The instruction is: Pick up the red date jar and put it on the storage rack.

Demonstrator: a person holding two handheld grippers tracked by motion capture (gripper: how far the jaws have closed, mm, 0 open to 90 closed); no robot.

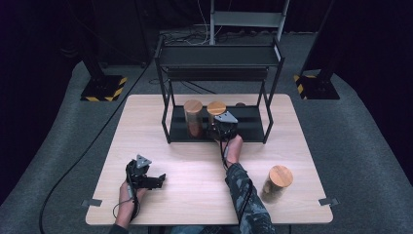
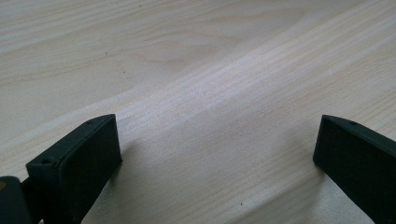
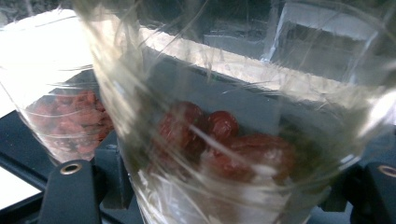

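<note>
Holding: I have the right gripper (image 1: pixel 220 130) clamped on a clear jar (image 3: pixel 224 140) with a wooden lid; in the right gripper view the glass sits between the two black jaws, dark red dried fruit low inside it.
Landmark: black rack (image 1: pixel 168 105) at the far middle of the wooden table (image 1: pixel 195 170); I place everything from it.
Jar's place: on the rack's bottom shelf, right of centre, its lid (image 1: pixel 216 107) just beyond my gripper; I judge it resting there or nearly so, though the base is hidden from me.
Neighbour: a second lidded jar (image 1: pixel 193 117) stands just to the left on the same shelf, close but apart as far as I can tell, with smaller red bits in it.
Long axis: my jar stands upright, so my grip crosses its side from the rack's open front.
Key relation: the jar lies straight ahead of the jaws, deeper into the rack, with the front posts to either side; I judge any withdrawal must come straight back toward me.
Left gripper (image 1: pixel 160 179): jaws wide apart, nothing between them, resting over bare table well in front of the rack's left post.
Third jar (image 1: pixel 278 183): on the table, well in front of the rack's right end, nearer my right arm.
Nearer hand: the right.
</note>
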